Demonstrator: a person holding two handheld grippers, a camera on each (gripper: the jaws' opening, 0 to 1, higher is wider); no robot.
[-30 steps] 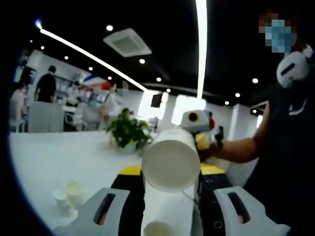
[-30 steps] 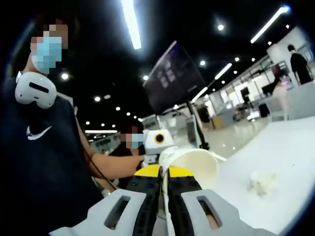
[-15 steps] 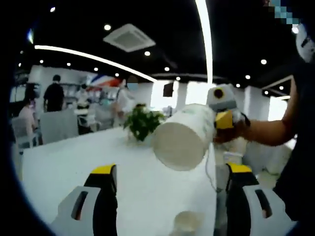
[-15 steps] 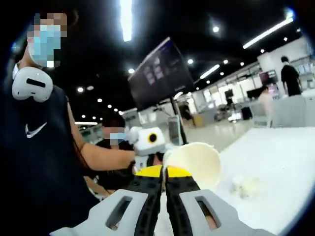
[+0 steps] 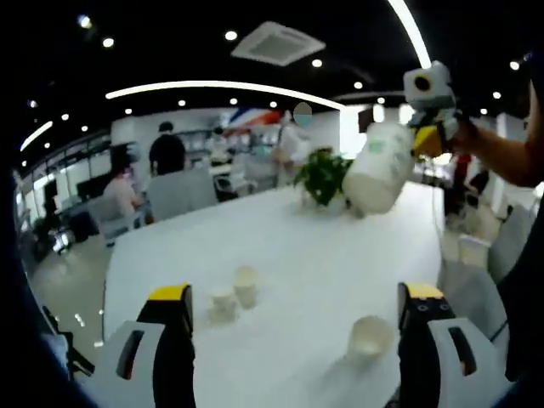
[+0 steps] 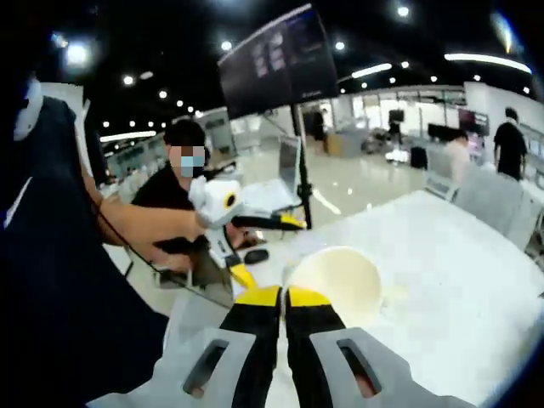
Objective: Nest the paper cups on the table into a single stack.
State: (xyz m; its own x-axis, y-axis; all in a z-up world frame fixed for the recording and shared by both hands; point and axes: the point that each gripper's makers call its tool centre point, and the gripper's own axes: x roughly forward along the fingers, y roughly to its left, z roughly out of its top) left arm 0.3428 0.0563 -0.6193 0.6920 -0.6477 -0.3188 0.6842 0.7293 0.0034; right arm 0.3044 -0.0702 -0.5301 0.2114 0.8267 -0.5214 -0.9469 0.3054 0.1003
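Observation:
My right gripper [image 6: 283, 296] is shut on the rim of a white paper cup [image 6: 333, 285], whose open mouth faces the camera. In the left gripper view that gripper [image 5: 427, 136] holds the nested white cups [image 5: 378, 166] tilted in the air above the far side of the white table [image 5: 289, 246]. My left gripper [image 5: 296, 297] stands wide open with nothing between its jaws. Below it, two small paper cups [image 5: 234, 293] stand close together, and a third cup [image 5: 370, 336] stands near the right jaw. The left gripper [image 6: 268, 249] shows open in the right gripper view.
A potted plant [image 5: 321, 174] stands at the table's far end. Grey chairs [image 5: 174, 194] and people are beyond it. A seated person [image 6: 183, 170] and a dark screen on a stand [image 6: 276, 59] are past the table's other edge.
My left gripper, shut on the lower cup a second ago, has opened and drawn back. The right gripper has carried the nested cups up and away to the right.

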